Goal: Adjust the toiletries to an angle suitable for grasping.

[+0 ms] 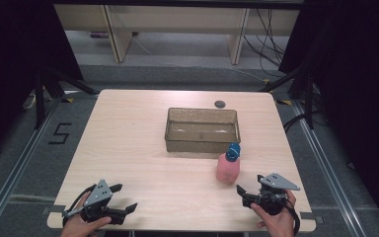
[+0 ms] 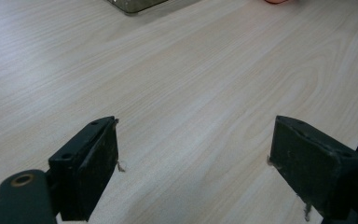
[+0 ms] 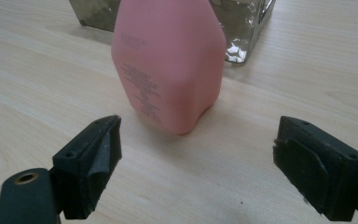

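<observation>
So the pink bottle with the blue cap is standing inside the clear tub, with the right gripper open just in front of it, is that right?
Not quite: the pink bottle stands on the table beside the clear tub, not inside it, as the high view shows. The right gripper is indeed open just in front of it.

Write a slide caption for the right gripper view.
Open right hand-held gripper faces an upright pink plastic bottle before a clear rectangular bin.

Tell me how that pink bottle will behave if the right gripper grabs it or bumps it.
The pink bottle stands upright, taller than wide, so a high push could tip it. Its smooth, rounded plastic sides may slip or give slightly under the pads. It probably won't roll while upright.
</observation>
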Available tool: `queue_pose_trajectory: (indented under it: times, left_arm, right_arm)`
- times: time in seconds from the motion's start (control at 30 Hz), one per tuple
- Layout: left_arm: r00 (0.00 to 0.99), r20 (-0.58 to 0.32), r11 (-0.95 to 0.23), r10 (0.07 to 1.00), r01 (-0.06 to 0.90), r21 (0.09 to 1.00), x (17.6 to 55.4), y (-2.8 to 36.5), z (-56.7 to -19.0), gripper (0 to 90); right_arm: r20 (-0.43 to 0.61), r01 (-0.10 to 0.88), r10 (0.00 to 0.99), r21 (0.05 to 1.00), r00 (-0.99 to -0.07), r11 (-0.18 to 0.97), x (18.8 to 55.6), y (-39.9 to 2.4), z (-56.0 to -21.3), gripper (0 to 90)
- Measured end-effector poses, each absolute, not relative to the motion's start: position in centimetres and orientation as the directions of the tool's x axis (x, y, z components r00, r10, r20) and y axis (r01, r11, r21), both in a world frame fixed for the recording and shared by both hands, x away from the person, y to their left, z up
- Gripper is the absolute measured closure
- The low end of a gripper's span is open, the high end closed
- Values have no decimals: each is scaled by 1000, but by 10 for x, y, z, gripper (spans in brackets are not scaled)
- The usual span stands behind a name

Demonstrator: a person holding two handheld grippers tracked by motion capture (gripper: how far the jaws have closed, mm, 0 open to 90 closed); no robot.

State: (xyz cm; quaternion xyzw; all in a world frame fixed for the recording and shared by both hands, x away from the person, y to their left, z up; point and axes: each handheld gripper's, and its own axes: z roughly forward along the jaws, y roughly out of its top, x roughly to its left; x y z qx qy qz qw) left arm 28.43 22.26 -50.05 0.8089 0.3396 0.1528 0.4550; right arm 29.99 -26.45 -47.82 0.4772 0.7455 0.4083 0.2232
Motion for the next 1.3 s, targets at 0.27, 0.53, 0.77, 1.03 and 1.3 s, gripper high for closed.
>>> queue_pose_trajectory:
  times: [0.27,0.53,0.77,1.03,1.3]
  left_arm:
    - [723,-63,-355,688,412,839,284,223,-501,147]
    - [723,-63,-355,688,412,840,284,223,-501,147]
    - [724,-64,-354,687,411,840,285,222,-501,147]
    - [723,-66,-352,688,412,840,285,222,-501,147]
    - [725,-69,-353,685,414,839,285,222,-502,147]
  right_arm:
    - [68,499,890,846,-451,188,299,-266,-477,156]
    - [132,523,882,841,-452,142,296,-263,-475,155]
    - [97,483,875,859,-475,167,298,-262,-476,157]
    - [76,461,866,868,-494,187,299,-261,-474,158]
    - [74,450,866,874,-494,182,299,-260,-472,160]
